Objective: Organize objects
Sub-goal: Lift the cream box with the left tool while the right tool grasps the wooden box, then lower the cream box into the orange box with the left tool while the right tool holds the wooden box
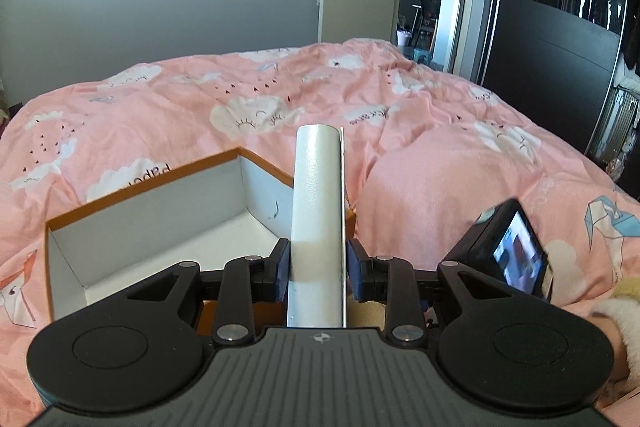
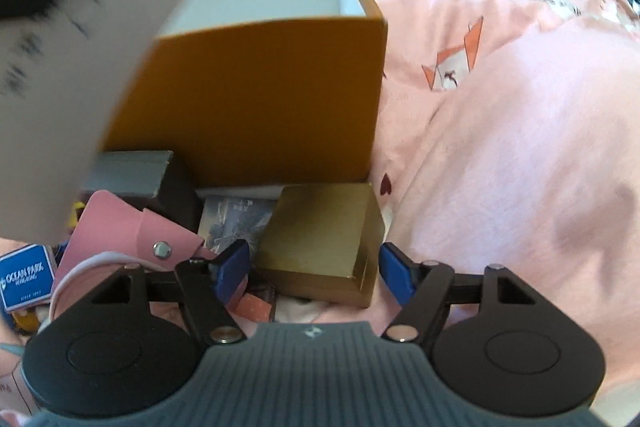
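Observation:
My left gripper [image 1: 318,267] is shut on a tall white box [image 1: 318,195], held upright above the near right corner of an open orange box [image 1: 144,187] with a white inside. In the right wrist view the same orange box [image 2: 256,99] stands on the bed, and the white box [image 2: 68,47] shows as a blur at upper left. My right gripper [image 2: 312,267] is open, its blue pads either side of a gold box [image 2: 320,243] that lies in front of the orange box.
A pink cloud-print duvet [image 1: 440,147] covers the bed. Left of the gold box lie a grey box [image 2: 132,175], a pink snap pouch [image 2: 132,231], a picture card [image 2: 236,223] and a blue Ocean Park tag [image 2: 26,277]. The right gripper's camera [image 1: 508,251] shows at right.

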`<state>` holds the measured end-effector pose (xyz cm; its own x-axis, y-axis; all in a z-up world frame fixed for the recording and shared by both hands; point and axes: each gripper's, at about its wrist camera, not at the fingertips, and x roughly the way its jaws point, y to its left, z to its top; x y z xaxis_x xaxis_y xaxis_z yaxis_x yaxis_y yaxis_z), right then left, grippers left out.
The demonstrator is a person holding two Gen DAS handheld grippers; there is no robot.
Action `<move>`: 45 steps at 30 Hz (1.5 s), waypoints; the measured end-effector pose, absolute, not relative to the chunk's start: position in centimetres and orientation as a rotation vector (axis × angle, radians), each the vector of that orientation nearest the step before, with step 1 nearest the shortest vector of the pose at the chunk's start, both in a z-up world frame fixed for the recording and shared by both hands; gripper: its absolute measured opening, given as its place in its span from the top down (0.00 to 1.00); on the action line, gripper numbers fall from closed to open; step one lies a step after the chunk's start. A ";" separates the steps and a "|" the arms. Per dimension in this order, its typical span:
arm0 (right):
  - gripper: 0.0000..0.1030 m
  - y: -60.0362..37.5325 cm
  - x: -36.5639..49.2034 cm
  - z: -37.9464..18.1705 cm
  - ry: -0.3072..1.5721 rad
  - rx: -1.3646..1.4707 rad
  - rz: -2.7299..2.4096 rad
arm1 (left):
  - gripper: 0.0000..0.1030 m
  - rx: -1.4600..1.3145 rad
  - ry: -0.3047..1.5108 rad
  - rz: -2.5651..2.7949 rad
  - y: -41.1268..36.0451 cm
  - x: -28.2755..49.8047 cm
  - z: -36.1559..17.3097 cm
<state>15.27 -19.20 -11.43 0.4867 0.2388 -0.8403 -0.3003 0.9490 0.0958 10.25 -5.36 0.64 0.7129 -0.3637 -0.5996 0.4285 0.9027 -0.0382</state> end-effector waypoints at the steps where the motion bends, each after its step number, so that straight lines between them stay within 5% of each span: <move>1: 0.29 -19.2 15.4 -11.6 1.015 -0.060 0.321 | 0.68 0.107 0.638 -0.440 -5.2 10.3 0.8; 10: 0.34 -20.2 15.1 -11.1 1.018 -0.023 0.330 | 0.68 0.170 0.656 -0.454 -4.0 11.6 2.9; 21: 0.39 -23.3 15.9 -1.4 0.839 0.004 0.418 | 0.68 0.046 0.837 -0.418 -1.1 20.3 3.8; 31: 0.39 -24.2 21.5 4.9 0.681 -0.002 0.389 | 0.68 -0.496 1.016 -0.279 1.7 28.4 -4.2; 45: 0.40 -22.6 27.8 1.5 0.686 -0.012 0.355 | 0.68 -0.842 1.175 -0.152 2.1 33.3 -13.5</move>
